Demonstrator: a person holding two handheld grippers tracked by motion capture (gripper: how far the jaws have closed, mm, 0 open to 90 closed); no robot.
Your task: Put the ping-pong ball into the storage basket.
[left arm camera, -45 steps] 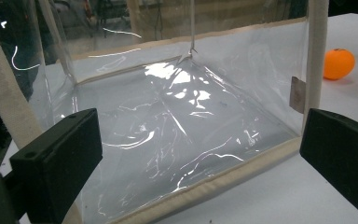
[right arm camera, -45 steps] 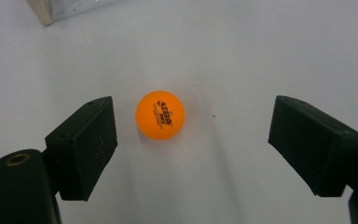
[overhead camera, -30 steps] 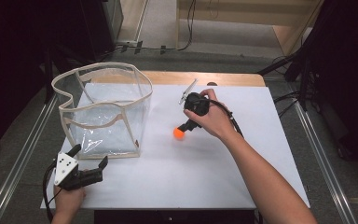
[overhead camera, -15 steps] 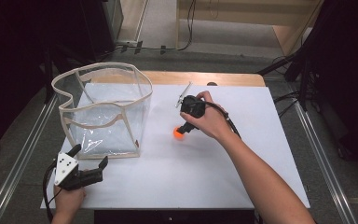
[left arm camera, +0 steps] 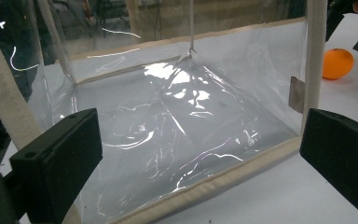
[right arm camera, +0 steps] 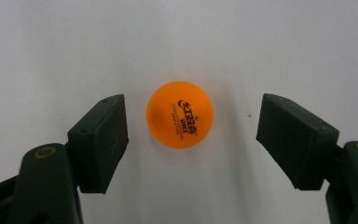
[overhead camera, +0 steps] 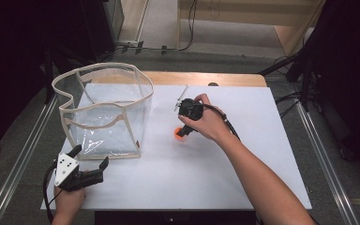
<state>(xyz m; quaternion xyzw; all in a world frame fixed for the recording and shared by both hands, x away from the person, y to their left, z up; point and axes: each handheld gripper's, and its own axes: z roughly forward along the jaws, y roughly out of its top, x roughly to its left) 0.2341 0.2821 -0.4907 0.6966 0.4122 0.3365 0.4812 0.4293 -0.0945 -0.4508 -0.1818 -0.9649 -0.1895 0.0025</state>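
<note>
Your clear plastic bag (overhead camera: 104,112) with beige trim stands open on the white table (overhead camera: 243,173); a thin metal tool (overhead camera: 181,97) lies well apart.

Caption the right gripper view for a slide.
Right tongs straddle an orange ping-pong ball on the white table, jaws just closing, pads not yet touching it.

One small orange table-tennis ball (overhead camera: 180,134) with dark printed lettering lies on one white table top (overhead camera: 243,159). One clear plastic bag (overhead camera: 104,110) with cream fabric edging stands on the same surface, and one thin silvery metal tool (overhead camera: 181,96) lies near the far edge. Two black hand-held two-jaw grippers are present, the left gripper (overhead camera: 90,159) and the right gripper (overhead camera: 182,134), each held in one hand.
</note>
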